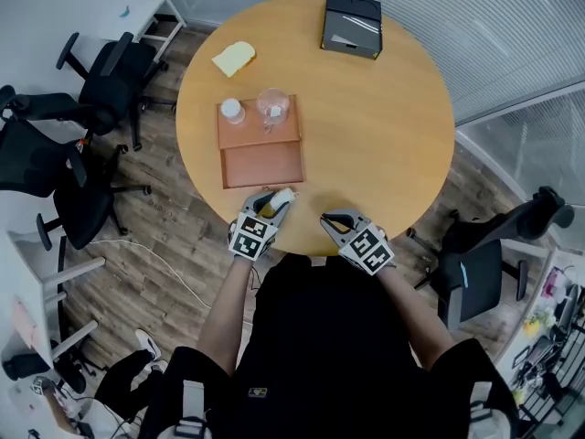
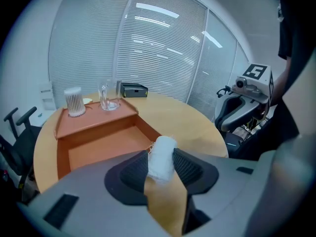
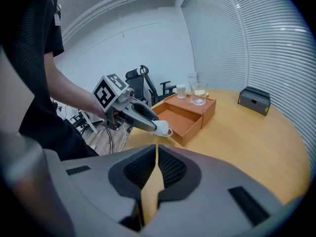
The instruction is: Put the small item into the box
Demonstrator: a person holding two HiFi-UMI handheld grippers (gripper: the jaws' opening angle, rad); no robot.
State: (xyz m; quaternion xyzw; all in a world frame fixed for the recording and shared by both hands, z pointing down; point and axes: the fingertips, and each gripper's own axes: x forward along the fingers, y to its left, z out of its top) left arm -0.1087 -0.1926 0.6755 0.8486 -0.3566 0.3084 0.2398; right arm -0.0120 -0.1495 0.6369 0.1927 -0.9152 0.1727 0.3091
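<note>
My left gripper hangs over the near edge of the round table, shut on a small white cloth-like roll. In the left gripper view the roll sits pinched between the two black pads and sticks out past them. Just beyond it stands the orange-brown open box, whose low compartment holds nothing. My right gripper rests to the right at the table edge, its jaws shut with nothing between them. From there I see the roll near the box's front corner.
On the box's raised shelf stand a small white container and a clear glass. A black case and a yellow pad lie at the far side of the table. Office chairs stand left and right.
</note>
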